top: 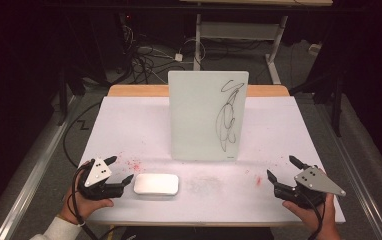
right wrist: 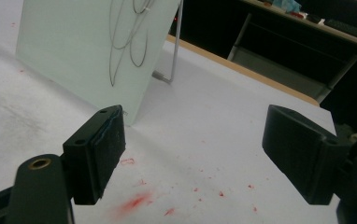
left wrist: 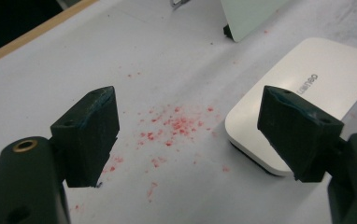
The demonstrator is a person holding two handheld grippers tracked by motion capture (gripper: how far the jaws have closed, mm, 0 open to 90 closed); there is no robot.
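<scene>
At the left of the high view, the left gripper (top: 118, 170) is held low over the table (top: 129, 120), its jaws spread wide and nothing between them. Just beside it lies the white eraser (top: 156, 184), flat on the table and untouched; in the left gripper view the eraser (left wrist: 303, 84) sits past the right-hand jaw, beside red specks (left wrist: 172, 128). Behind it, the upright whiteboard (top: 199, 115) is seen propped on its stand, with a black scribble (top: 227, 117) unwiped on its right half. At the right, the right gripper (top: 282, 169) is likewise released and empty. By this reading, nothing is done yet: 1 grasp and the wiping remain.
</scene>
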